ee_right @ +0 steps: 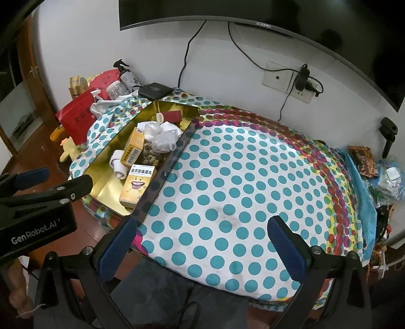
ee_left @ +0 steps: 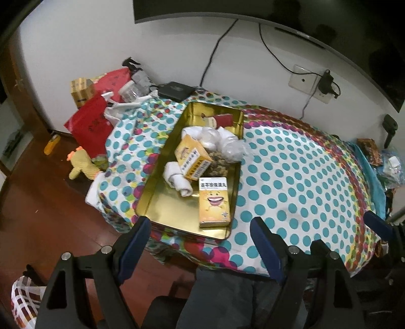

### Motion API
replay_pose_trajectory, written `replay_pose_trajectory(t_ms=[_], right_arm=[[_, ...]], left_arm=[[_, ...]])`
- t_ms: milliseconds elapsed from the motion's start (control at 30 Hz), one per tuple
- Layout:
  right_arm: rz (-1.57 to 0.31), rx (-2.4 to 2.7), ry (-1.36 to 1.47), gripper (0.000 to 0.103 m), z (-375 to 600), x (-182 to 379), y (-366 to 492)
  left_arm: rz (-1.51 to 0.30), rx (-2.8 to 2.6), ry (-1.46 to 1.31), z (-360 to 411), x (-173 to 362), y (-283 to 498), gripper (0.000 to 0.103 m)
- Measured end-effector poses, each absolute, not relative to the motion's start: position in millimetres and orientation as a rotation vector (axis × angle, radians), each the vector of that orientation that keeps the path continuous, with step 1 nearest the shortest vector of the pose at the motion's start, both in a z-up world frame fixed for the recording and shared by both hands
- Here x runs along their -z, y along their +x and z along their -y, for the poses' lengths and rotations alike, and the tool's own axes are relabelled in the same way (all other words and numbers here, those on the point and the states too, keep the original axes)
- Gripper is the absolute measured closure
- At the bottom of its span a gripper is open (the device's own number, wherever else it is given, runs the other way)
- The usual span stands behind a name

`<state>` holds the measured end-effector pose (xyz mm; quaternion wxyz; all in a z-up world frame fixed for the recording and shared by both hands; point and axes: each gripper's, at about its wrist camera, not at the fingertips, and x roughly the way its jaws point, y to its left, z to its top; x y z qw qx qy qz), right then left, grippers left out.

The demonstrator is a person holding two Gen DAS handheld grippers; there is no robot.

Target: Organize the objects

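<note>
Tin (ee_left: pixel 162 200) holds two yellow boxes (ee_left: pixel 214 202), one towel roll (ee_left: pixel 176 178); left fingers (ee_left: pixel 138 234), right fingers (ee_right: pixel 121 235) released.

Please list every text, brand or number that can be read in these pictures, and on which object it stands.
"GenRobot.AI": on the left gripper's black body.
"XIAOMI", faint and uncertain: on the television's lower edge.
Chinese characters on the two yellow boxes: too blurred to read.
Barcode digits and red bag print: unreadable.
</note>
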<state>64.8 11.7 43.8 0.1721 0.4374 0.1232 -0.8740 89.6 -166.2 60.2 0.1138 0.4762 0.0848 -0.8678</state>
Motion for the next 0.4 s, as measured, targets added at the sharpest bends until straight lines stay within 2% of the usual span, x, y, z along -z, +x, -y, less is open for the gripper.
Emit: replay_pose_trajectory(t_ms=[67,200,400], right_arm=[[-0.349,2.484,1.246,0.0,-13,-43,63],[-0.328,2.488,1.259,0.0,-17,-41,61],[-0.328,2.49,1.272,0.0,-20,-37,59]], left_arm=[[-0.252,2.562,1.389,165,-59,89,0.02],[-0.137,2.581,1.326,156,-62,91,0.02],[-0.168,2.591,1.375,154,-58,86,0.02]])
